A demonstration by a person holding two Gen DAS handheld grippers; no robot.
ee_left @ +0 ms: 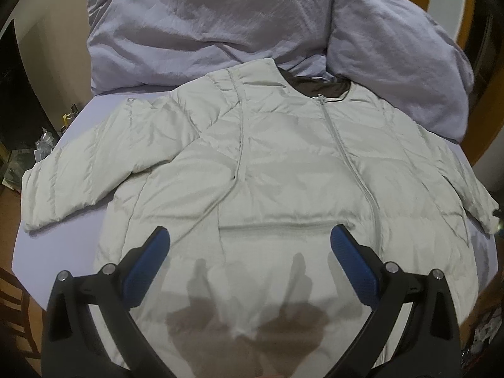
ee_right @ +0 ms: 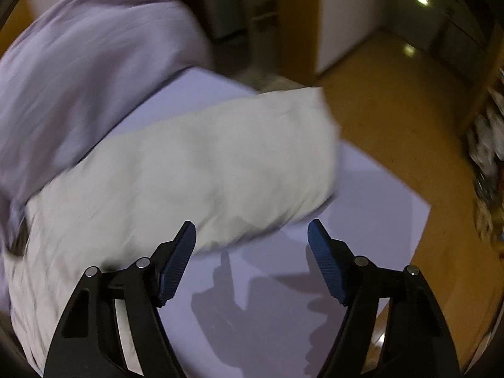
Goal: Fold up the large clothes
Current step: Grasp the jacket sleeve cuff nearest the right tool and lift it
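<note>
Fingers, left: my left gripper [ee_left: 250, 244] stands wide with its blue ribbed pads [ee_left: 148, 261] spread and nothing between them, hovering over the near hem of the pale grey quilted puffer jacket [ee_left: 267, 163], which I judge is where the first fold will start.
Fingers, right: my right gripper [ee_right: 252, 253] is also parted and empty, its pads [ee_right: 178, 261] over bare sheet just beside the jacket's right sleeve [ee_right: 220, 163]; this view is blurred.
Jacket: it lies flat and front-up on the lilac bed sheet [ee_left: 78, 126], zip [ee_left: 343, 145] closed, sleeves spread left and right so the shape is easy to fold.
Next step, my guess: pinch the right sleeve and bring it across the body.
Far side: crumpled lilac duvet [ee_left: 195, 25] is pushed to the far end, touching the collar, leaving the near part free for work.
Beyond: wooden floor [ee_right: 393, 110] right of the bed.
</note>
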